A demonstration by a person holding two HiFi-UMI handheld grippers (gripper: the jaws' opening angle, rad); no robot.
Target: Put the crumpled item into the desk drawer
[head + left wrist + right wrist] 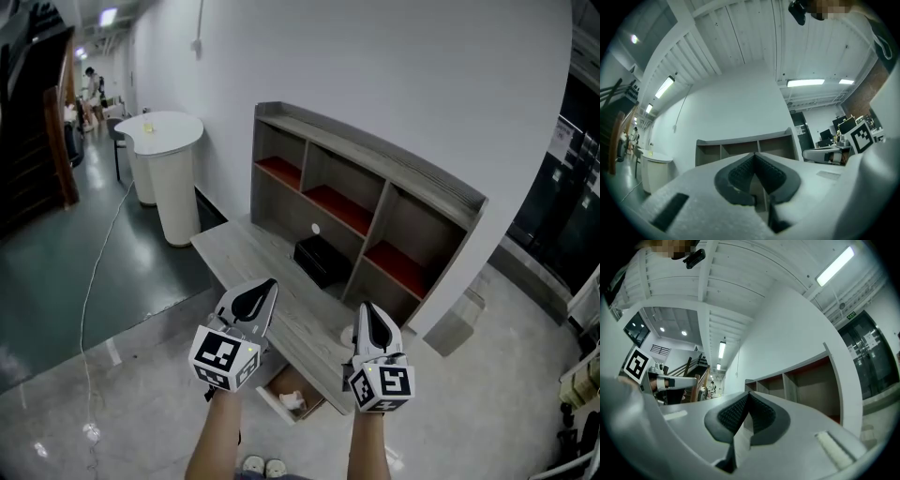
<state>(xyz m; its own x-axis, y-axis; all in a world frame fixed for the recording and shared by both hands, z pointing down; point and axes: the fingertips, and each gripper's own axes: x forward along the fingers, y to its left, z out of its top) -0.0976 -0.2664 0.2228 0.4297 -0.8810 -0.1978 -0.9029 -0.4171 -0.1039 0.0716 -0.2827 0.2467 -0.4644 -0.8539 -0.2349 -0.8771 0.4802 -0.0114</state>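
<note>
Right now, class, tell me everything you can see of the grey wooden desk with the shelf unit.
The grey wood-grain desk stands against a white wall. From its back rises a matching shelf unit with three open bays, each with a red shelf. A black box sits on the top by the middle bay. Under the front edge a drawer is pulled open, holding a pale crumpled item.
</note>
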